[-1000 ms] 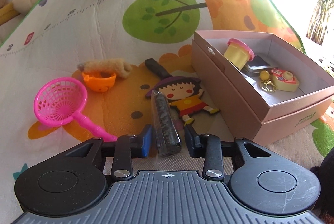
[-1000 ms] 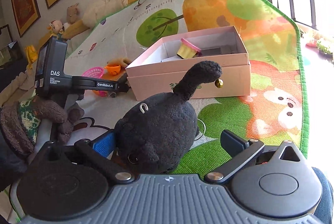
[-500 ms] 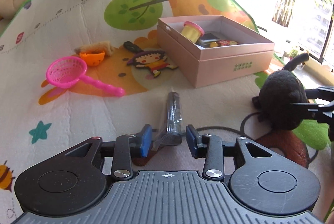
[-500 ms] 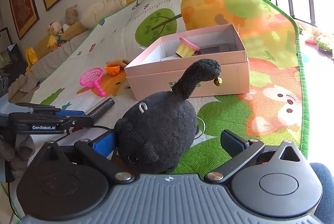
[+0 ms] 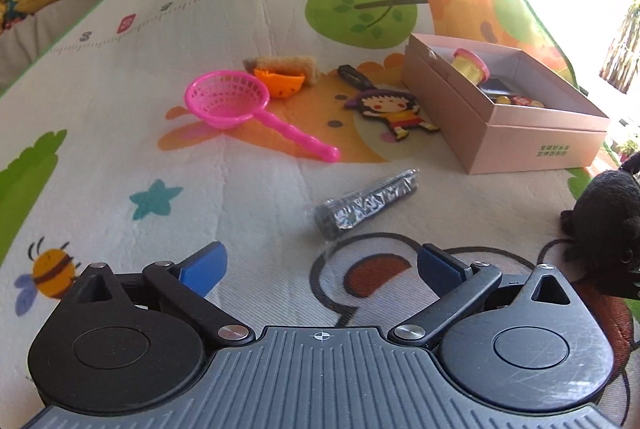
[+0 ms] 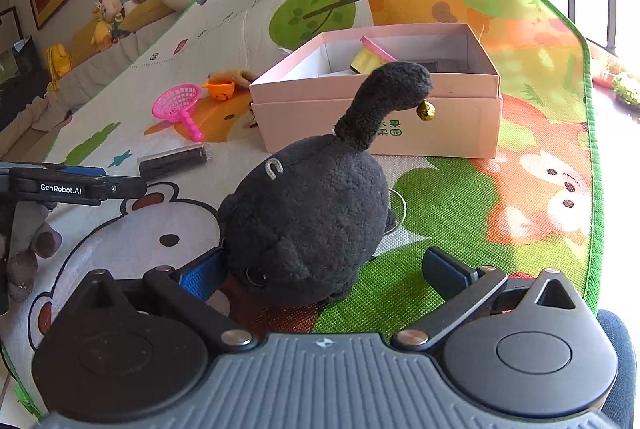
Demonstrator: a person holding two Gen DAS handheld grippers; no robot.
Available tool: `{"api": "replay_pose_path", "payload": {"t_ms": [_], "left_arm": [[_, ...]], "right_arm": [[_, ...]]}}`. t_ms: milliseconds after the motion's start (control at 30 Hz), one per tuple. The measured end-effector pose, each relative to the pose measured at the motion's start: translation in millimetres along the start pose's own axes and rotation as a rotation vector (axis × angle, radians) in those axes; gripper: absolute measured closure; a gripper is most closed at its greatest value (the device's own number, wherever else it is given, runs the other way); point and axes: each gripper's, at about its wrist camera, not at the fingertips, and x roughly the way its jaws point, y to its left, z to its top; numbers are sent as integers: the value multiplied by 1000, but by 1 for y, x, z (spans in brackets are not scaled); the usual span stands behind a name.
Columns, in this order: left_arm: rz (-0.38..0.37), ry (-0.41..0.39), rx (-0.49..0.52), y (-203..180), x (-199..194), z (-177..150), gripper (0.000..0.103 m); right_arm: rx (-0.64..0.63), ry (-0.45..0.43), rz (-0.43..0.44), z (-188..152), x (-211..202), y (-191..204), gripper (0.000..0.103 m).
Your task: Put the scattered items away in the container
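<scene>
Both tongs stand wide open with nothing gripped. Left gripper [image 5: 318, 263] hovers low over the play mat [image 5: 120, 133], its blue pads [image 5: 202, 263] spread far apart; the dark wrapped tube [image 5: 366, 203] lies on the mat just ahead of them, free of both fingers, angled up toward the right.

Running left to right in the left wrist view: a pink toy strainer [image 5: 228, 99] lies on the mat with its handle pointing down and right; just behind it sits an orange cup-shaped toy [image 5: 284, 85], touching a tan plush piece [image 5: 288, 63]. Next comes a flat cartoon girl figure [image 5: 390, 111], lying just beside the near-left wall of the pink box [image 5: 532, 145]. Inside the open box a yellow tub with a pink rim [image 5: 470, 65] leans, with a few small items beside it that are too small to tell.

At the far right, the black plush cat [image 6: 308, 221] sits on the mat in front of the box, well outside it, tail curled up with a small gold bell [image 6: 425, 112] at its tip. Right gripper [image 6: 324, 271] has its fingers spread to either side of the plush: the left pad [image 6: 200, 277] lies right against the toy's side, while the right finger stands clearly apart from it, so the toy is not clamped.
</scene>
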Motion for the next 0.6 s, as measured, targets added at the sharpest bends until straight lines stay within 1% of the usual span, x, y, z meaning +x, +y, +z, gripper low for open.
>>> {"api": "replay_pose_path", "payload": {"t_ms": [67,133,167,233,267,300,367,433,533,600], "left_arm": [[36,16,-17,-11,3,-7,0],[86,-15,13,-23,4,-15,0],[97,-33,31,-26,2,-17,0],[106,-39,48,-29,0,-18,0],[107,-41,40,-28,0,-19,0],[102,-41,28,-26,-1,-19,0],[83,-32,-2,-21,1,-19,0],[74,-32,-25,-17,1,-19,0],[82,-30,-26,-18,1,-19,0],[83,-30,-28,-17,1,-19,0]], "right_arm": [[-19,16,-11,0,0,4,0],[-57,34,-23,-1,1,8,0],[-92,48,-29,-1,1,11,0],[-149,73,-24,-2,-1,16,0],[-156,76,5,-4,-4,18,0],[-154,79,52,-5,-7,19,0],[-159,76,123,-6,-11,28,0],[-190,53,161,-6,-11,41,0],[-237,22,231,0,-14,55,0],[-285,-1,238,3,-20,61,0]]}}
